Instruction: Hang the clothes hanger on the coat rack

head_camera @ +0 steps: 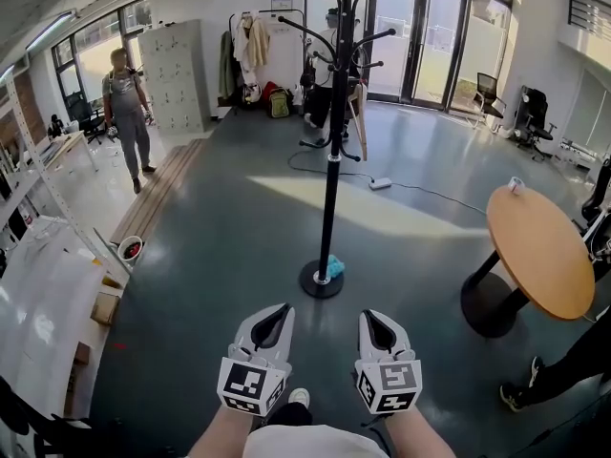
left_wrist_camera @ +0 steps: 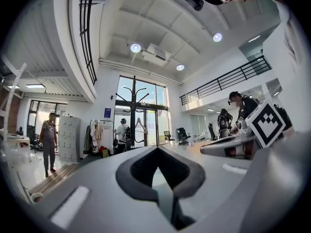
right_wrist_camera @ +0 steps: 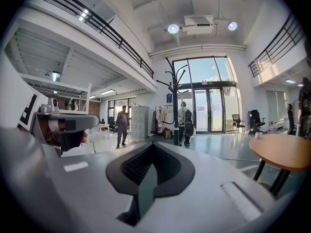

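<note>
Clothes hanger (left_wrist_camera: 140,125) is hard to make out: in the left gripper view a small pale triangle sits just right of the coat rack (left_wrist_camera: 133,114) pole, seemingly hooked on a low arm, and in the head view a brownish slanted piece (head_camera: 360,122) shows at the same spot, too small for me to be sure. From the right gripper view a person standing behind the coat rack (right_wrist_camera: 175,111) covers that side of the pole. My left gripper (head_camera: 283,308) has its jaws closed together with nothing between them, and the left gripper view (left_wrist_camera: 156,149) shows the same. My right gripper (head_camera: 368,314) is likewise closed and empty, tips meeting in its own view (right_wrist_camera: 151,145). Both sit side by side low in the head view, well apart from the coat rack (head_camera: 330,165), with dark floor (head_camera: 220,256) running open between them and its round base. A round wooden desk (head_camera: 541,256) stands to the right of that path, cut off by the picture's edge, and someone's legs (head_camera: 563,370) reach in at the lower right. White-covered shelving (head_camera: 38,294) lines the left edge. A cable (head_camera: 420,191) crosses the floor beyond the rack.
</note>
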`<control>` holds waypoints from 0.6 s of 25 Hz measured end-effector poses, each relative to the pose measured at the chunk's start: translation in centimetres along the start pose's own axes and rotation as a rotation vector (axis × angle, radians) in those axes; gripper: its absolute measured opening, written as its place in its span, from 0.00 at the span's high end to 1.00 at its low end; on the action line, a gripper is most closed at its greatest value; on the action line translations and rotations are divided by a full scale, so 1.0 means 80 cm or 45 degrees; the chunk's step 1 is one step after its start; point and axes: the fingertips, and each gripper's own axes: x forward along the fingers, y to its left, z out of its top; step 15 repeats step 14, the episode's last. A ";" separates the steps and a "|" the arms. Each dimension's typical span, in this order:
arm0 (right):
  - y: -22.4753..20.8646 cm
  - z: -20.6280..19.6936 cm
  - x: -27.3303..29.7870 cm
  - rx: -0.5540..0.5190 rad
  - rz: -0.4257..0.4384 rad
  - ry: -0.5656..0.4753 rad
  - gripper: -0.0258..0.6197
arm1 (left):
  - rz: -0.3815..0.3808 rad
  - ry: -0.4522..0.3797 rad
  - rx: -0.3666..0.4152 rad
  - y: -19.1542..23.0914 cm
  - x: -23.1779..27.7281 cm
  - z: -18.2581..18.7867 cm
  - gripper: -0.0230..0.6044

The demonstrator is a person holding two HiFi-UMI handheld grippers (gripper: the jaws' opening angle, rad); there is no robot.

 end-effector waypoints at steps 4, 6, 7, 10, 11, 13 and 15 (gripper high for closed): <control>-0.002 0.000 0.003 -0.003 -0.006 0.002 0.92 | 0.007 -0.002 0.008 0.002 0.000 0.001 0.96; 0.001 -0.001 0.005 -0.004 -0.007 0.001 0.92 | 0.011 -0.002 0.005 0.007 -0.002 -0.002 0.96; 0.002 -0.001 0.005 -0.003 -0.008 0.001 0.92 | 0.012 -0.002 0.003 0.009 -0.003 -0.002 0.96; -0.001 0.002 0.007 -0.002 -0.010 0.003 0.92 | 0.012 -0.002 -0.002 0.009 -0.001 0.000 0.96; -0.002 0.003 0.008 -0.003 -0.011 0.004 0.92 | 0.011 0.000 -0.002 0.009 0.001 0.001 0.96; -0.004 0.004 0.011 -0.004 -0.013 0.005 0.92 | 0.007 0.004 -0.001 0.010 0.005 0.000 0.96; -0.005 0.004 0.012 -0.004 -0.015 0.006 0.92 | 0.005 0.006 -0.001 0.010 0.007 -0.001 0.96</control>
